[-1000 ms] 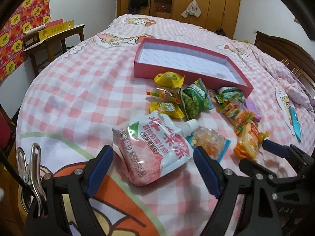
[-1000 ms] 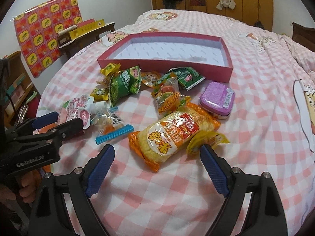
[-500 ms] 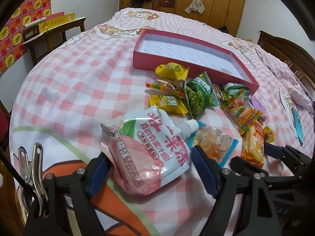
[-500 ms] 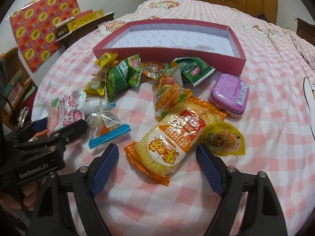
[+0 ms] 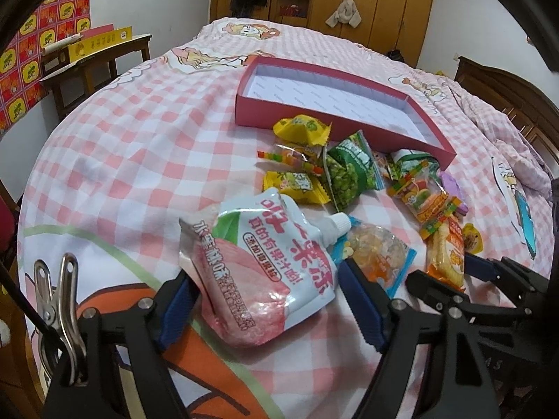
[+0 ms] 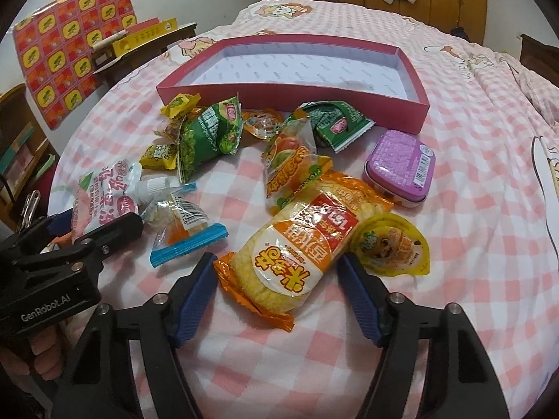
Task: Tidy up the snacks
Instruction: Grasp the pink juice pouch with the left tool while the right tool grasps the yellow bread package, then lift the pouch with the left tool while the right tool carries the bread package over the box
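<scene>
Both hand-held grippers work over the bed, each straddling a snack. On the left hand-held gripper the blue pads sit against the two sides of the peach jelly pouch, clamped on its lower end, the pouch tilted with its white spout pointing toward the red box. On the right hand-held gripper the jaws are closing around the orange rice-cracker pack; its left pad touches the pack's crimped corner, the right pad stands just beside it, so no firm clamp shows. Nearer the red box than these two lie the green pea bag, yellow candies, a dark green packet and a purple tin; a yellow jelly cup rests just beside the cracker pack, on the side away from the pouch. The red box sits open and white inside.
</scene>
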Available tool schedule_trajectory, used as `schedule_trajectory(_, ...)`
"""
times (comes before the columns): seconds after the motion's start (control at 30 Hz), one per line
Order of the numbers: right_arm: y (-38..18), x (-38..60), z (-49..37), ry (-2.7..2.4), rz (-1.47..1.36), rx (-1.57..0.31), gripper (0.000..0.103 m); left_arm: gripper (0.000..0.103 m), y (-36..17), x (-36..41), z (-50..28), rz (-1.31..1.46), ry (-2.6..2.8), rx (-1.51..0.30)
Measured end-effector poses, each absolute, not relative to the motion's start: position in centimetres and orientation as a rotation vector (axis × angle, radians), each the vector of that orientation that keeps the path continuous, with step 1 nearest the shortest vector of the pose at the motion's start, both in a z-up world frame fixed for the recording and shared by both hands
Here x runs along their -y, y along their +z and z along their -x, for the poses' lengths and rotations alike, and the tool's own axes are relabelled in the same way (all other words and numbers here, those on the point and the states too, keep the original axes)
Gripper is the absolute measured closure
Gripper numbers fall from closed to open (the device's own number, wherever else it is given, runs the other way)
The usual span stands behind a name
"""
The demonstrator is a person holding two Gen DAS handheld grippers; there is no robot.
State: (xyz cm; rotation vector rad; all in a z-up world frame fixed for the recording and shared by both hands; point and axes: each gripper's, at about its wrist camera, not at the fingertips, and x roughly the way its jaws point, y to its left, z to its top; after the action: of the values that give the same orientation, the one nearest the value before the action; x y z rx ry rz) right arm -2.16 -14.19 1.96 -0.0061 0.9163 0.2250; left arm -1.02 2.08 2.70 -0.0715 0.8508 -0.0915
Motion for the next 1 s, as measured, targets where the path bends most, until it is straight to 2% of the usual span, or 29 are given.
schedule_trajectory(0.1, 2.1, 14.4, 2.3, 0.216, 0.003, -0.911, 0.042, 0.021, 3.1, -2.0, 1.4, 0.065, -0.095, -0.838)
schedule_trajectory(0.4, 2.5, 15.0, 3.2, 0.205, -0.009, -0.889, 0.051, 0.021, 4.5, -1.6, 2.6, 0.045, -0.107, -0.799)
schedule_trajectory(0.5, 2.8, 15.1, 3.5, 0.207, -0.008, -0.884, 0.058, 0.021, 4.8, -1.5, 2.8, 0.045, -0.113, -0.795)
schedule_trajectory(1.0, 4.5, 15.5, 5.8, 0.249, -0.021, -0.818, 0.059, 0.021, 6.5, -0.9, 4.0, 0.040, -0.147, -0.763)
